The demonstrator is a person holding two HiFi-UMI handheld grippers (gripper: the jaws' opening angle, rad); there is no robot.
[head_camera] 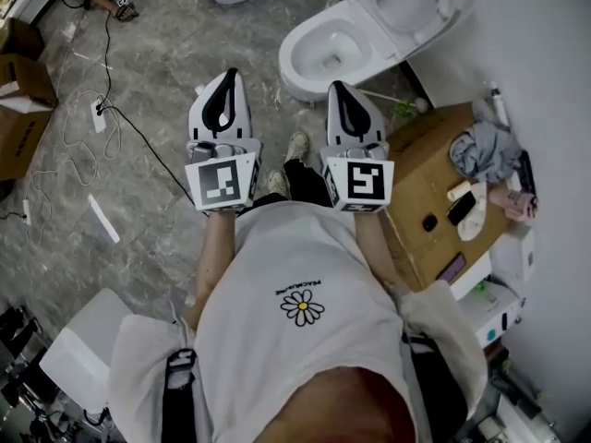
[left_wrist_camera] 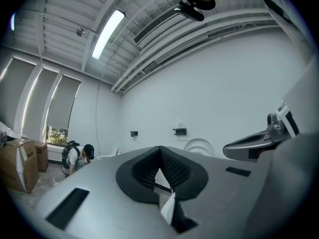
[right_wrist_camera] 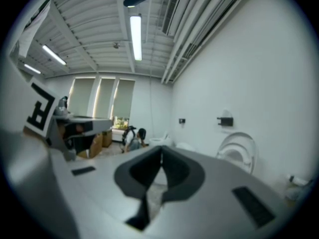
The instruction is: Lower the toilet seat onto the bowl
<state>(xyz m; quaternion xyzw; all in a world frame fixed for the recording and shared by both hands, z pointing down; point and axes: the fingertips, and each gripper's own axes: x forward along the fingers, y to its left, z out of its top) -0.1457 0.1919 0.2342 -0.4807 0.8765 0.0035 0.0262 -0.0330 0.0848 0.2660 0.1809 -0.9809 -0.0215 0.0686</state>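
While left claw [head_camera: 226, 79], right claw [head_camera: 340, 90] sit closed, toilet seat [head_camera: 406, 40] upright beyond

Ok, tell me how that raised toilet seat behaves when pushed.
The toilet seat looks like a rigid ring, so it should pivot, not flex. Standing upright, it probably tips with a light push, then may drop hard onto the bowl. Glossy, so likely slippery.

Bare floor [head_camera: 166, 63] toward bowl [head_camera: 294, 52], cardboard box [head_camera: 427, 172] rightward

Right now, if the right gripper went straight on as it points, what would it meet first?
Probably nothing close: the right gripper aims left of the white ceramic toilet's raised seat; depth beyond is unclear.
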